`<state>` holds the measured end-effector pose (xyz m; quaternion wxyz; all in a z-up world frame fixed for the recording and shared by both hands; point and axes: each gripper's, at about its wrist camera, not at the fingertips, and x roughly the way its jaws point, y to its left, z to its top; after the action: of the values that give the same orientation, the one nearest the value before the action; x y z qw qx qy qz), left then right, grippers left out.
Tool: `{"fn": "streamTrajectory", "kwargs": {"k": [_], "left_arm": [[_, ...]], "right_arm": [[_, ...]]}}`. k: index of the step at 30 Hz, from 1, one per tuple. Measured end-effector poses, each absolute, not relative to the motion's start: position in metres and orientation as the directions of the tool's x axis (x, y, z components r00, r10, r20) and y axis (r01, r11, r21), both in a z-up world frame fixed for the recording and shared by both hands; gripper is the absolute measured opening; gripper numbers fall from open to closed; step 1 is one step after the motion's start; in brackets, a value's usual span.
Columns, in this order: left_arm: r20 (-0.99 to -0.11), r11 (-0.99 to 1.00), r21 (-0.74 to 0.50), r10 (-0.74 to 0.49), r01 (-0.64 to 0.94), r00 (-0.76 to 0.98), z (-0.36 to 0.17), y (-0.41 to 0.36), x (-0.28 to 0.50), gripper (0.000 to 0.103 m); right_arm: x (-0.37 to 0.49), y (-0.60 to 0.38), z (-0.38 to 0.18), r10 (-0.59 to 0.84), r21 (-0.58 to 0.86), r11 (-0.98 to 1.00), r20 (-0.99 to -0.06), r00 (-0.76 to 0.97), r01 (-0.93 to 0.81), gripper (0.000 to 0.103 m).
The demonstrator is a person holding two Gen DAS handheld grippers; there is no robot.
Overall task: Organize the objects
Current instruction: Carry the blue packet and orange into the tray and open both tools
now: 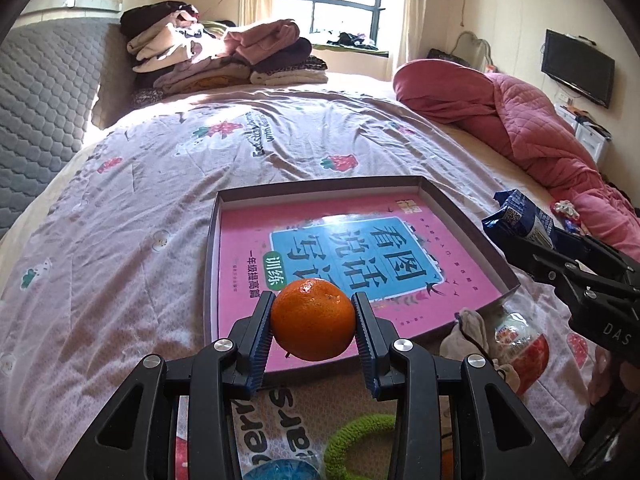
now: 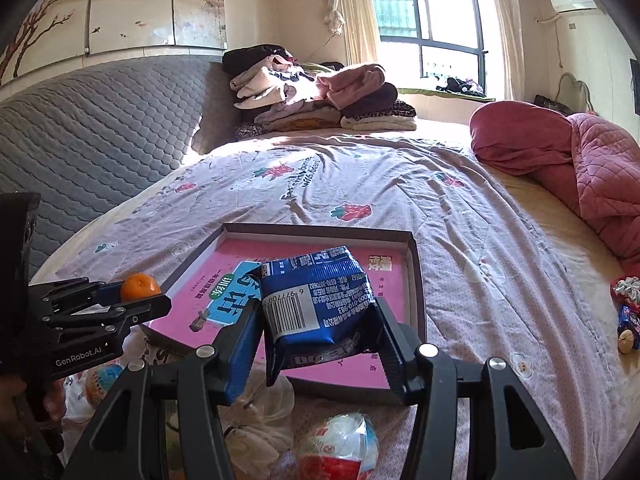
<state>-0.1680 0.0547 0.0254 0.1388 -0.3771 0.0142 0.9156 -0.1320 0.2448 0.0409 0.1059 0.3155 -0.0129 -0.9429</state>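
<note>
Pink book (image 1: 320,240) in tray (image 1: 212,264): near cover edge hidden behind orange (image 1: 313,319) in left view; middle of cover blocked by blue snack packet (image 2: 316,300) in right view. Packet print too small to read. Green ring (image 1: 356,440) mostly behind left gripper (image 1: 313,344) arms. Blue ball (image 1: 276,471) cut by bottom edge. Wrapped egg toy (image 2: 340,448) cut off at bottom edge, label blurred. Small items at far right bed edge (image 2: 626,316) unclear.
</note>
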Motion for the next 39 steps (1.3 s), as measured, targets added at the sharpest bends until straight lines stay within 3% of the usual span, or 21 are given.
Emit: {"fn": "streamTrajectory", "kwargs": {"k": [19, 39], "left_arm": [[-0.759, -0.959, -0.140, 0.263, -0.245, -0.596, -0.008, 0.050, -0.202, 0.039], [-0.825, -0.961, -0.119, 0.236, -0.249, -0.513, -0.030, 0.057, -0.207, 0.040]], "right_arm": [[-0.194, 0.243, -0.007, -0.176, 0.115, -0.984, -0.756, -0.631, 0.137, 0.054], [-0.202, 0.239, -0.025, -0.113, 0.054, -0.991, -0.842, -0.527, 0.125, 0.055]]}}
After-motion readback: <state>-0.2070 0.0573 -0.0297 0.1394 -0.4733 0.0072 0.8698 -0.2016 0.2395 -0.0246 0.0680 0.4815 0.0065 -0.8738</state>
